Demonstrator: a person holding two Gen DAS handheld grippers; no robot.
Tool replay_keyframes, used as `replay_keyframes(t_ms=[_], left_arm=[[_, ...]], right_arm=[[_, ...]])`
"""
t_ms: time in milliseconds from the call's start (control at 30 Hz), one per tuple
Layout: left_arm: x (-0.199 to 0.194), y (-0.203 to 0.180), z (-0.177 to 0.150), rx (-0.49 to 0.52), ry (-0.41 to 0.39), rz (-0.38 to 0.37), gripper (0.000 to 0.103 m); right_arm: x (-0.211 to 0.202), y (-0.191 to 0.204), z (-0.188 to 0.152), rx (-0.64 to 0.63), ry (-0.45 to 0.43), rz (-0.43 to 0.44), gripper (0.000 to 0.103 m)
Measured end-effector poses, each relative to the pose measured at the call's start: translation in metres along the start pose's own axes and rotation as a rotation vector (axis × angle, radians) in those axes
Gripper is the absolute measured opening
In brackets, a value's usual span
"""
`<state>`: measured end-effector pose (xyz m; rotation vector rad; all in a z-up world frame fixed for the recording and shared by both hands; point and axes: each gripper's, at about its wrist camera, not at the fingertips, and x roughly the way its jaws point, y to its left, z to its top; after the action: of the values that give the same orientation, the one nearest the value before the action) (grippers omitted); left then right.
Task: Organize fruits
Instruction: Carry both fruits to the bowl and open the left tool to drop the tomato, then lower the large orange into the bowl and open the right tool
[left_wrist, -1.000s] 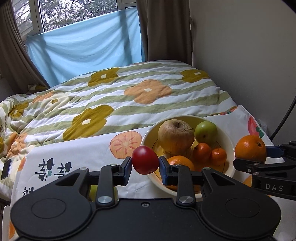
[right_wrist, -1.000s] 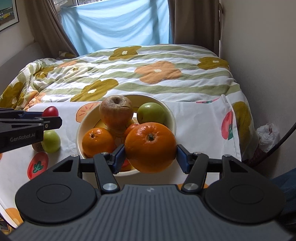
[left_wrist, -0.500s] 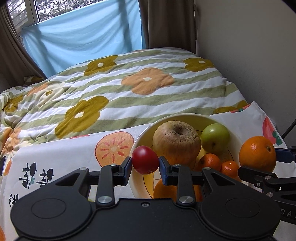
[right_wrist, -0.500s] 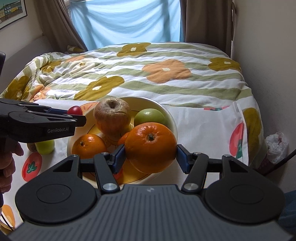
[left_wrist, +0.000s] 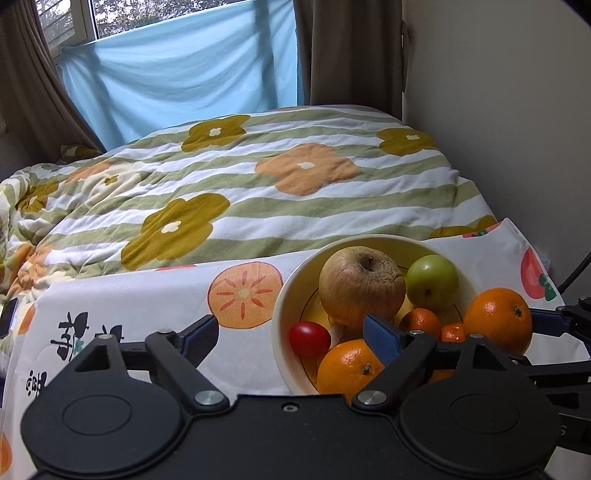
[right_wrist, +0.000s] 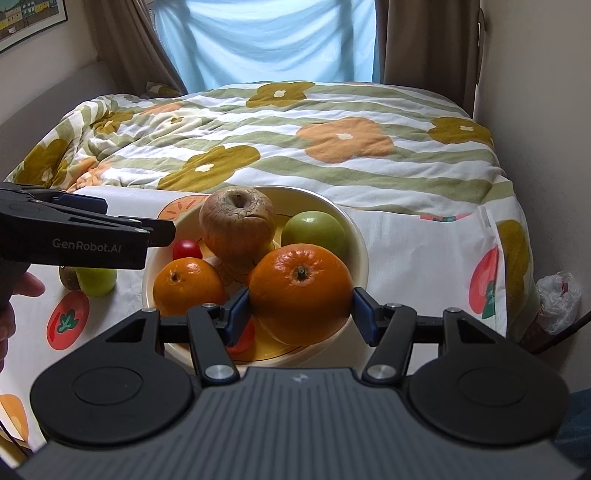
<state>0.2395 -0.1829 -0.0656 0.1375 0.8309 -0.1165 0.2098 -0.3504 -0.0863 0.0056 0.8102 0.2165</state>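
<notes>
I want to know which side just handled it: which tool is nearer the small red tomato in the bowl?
Left. The left tool hangs open right over the tomato; the right tool is farther across the bowl, shut on the big orange.

A bed with a green-striped, flowered quilt fills the middle. At 12 o'clock a blue sheet covers the window, brown curtains either side. A plain wall stands at 3 o'clock; a framed picture hangs at 10 o'clock.

L claw: blk, blue pads | R claw: blk, grey ribbed, silver screws
</notes>
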Motion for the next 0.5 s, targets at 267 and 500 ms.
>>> replay_keyframes(t_ms=[267,500], left_arm=[[-0.017,0.014,-0.020,-0.050,0.016,0.021,0.092],[-0.022,0.020,-0.030,-0.105,0.025,0.020,0.092]], right_arm=[[0.009,0.025,-0.004,-0.075,-0.002,0.037,0.073],[0.015,0.029,-0.006,-0.112,-0.003,0.025,0.074]])
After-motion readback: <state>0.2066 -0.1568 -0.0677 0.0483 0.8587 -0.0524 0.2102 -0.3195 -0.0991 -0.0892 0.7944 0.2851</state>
